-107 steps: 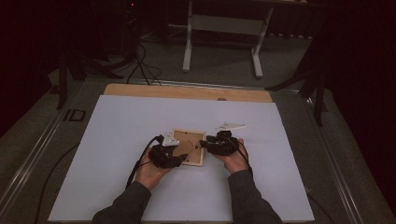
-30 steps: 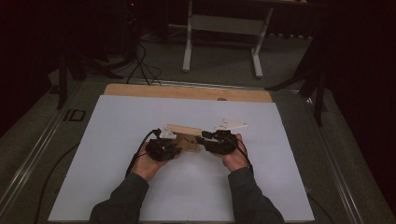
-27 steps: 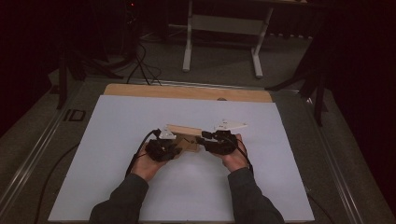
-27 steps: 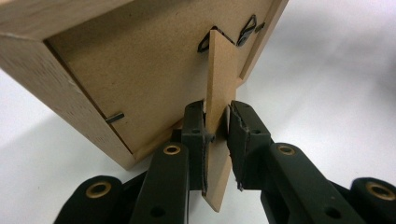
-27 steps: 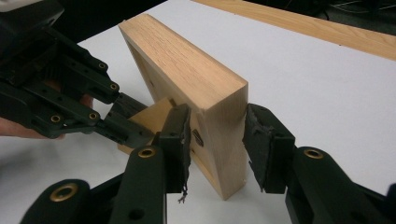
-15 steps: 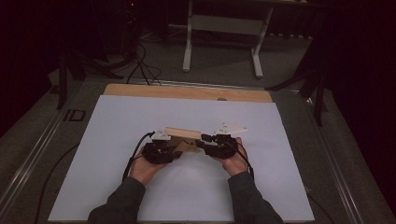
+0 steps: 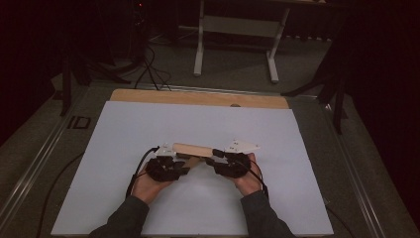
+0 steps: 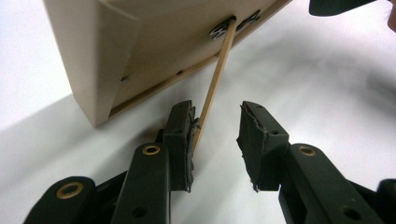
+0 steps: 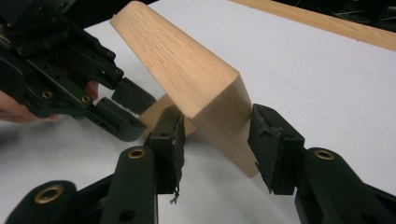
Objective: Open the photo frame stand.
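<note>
A light wooden picture frame (image 7: pixel 190 148) stands tilted on the white table cover, leaning on its thin back strut (image 8: pixel 215 84). My left gripper (image 7: pixel 189 161) is at the frame's near left side. In the left gripper view the frame's back (image 8: pixel 154 42) rises ahead, and the left gripper (image 8: pixel 215 128) is open: the strut rests against one pad while the other stands clear. Its jaws have just been opening. My right gripper (image 9: pixel 215 130) straddles the frame's end (image 9: pixel 182 60), its jaws also just opening, with the pads barely off the wood. The left gripper (image 9: pixel 126 105) shows beyond.
The white cover (image 7: pixel 124 148) spreads wide on every side of the hands. A wooden board edge (image 7: pixel 198 97) runs along its far side. Beyond the table stand a desk's white legs (image 7: pixel 200 39) and cables on a dark floor.
The frame lay flat between the grippers at first; a second ago it was upright and held. Both hands have since drawn slightly toward the person, and both jaw pairs have widened.
</note>
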Action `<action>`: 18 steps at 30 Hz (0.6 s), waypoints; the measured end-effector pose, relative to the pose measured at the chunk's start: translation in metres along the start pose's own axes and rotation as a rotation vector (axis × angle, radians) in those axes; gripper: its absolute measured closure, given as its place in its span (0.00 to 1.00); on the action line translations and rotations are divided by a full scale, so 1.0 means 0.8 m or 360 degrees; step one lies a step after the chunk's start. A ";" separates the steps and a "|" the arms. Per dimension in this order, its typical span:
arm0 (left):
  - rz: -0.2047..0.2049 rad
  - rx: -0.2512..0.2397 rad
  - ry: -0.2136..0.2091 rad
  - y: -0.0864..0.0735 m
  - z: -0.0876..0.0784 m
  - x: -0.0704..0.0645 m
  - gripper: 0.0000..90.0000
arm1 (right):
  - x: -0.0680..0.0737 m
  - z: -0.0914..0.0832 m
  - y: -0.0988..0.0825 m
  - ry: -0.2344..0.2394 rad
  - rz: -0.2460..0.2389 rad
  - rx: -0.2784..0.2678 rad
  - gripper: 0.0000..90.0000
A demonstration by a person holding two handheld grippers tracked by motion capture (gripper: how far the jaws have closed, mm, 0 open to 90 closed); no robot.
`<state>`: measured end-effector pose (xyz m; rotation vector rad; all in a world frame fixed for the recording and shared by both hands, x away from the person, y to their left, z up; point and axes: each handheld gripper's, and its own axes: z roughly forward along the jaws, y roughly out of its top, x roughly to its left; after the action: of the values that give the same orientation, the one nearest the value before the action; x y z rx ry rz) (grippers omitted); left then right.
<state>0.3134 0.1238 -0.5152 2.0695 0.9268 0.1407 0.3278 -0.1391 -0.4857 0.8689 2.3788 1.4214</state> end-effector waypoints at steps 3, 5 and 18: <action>0.0010 -0.0006 0.0012 -0.002 -0.002 -0.001 0.72 | 0.002 0.000 -0.002 -0.0028 -0.0025 0.0007 0.61; 0.0013 -0.0014 0.0017 -0.003 -0.004 -0.002 0.72 | 0.003 -0.001 -0.002 -0.0031 -0.0021 0.0001 0.60; 0.0093 -0.0032 0.0105 -0.008 -0.010 -0.008 0.68 | 0.008 -0.010 -0.004 -0.0087 -0.0068 -0.0030 0.58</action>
<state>0.3016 0.1270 -0.5135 2.0849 0.9015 0.2496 0.3177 -0.1420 -0.4842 0.8366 2.3263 1.3835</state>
